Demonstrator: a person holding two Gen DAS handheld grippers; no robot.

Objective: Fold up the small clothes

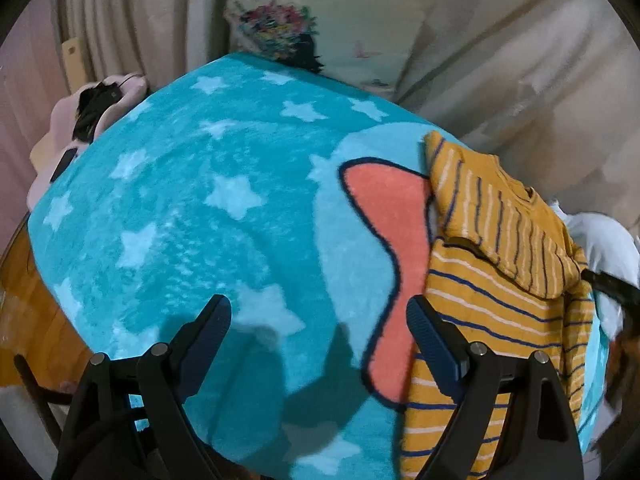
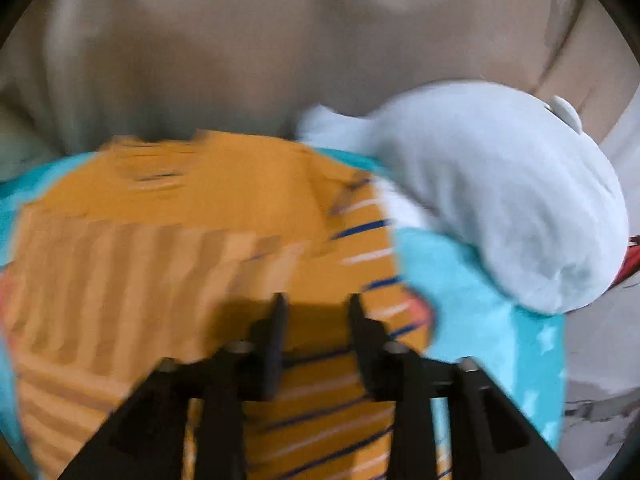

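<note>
Left claw [image 1: 319, 318] hangs wide open over the blue star blanket [image 1: 192, 200], nothing between its fingers, clear of the cloth. Blanket covers the worktop; wood floor [image 1: 28, 300] shows at the left edge. Pink plush [image 1: 60, 128] sits far left past the blanket, floral pillow [image 1: 320, 28] at the far side. Yellow striped shirt [image 1: 500, 264] lies on the right part of the blanket, one flap folded over the body, just beside the left claw's right finger [image 1: 434, 344]. Right claw [image 2: 316, 304] sits partly open just above that shirt [image 2: 200, 240], nothing pinched between the fingers; view is motion-blurred. Pale blue plush [image 2: 500, 192] rests at the far right, touching the blanket edge.
</note>
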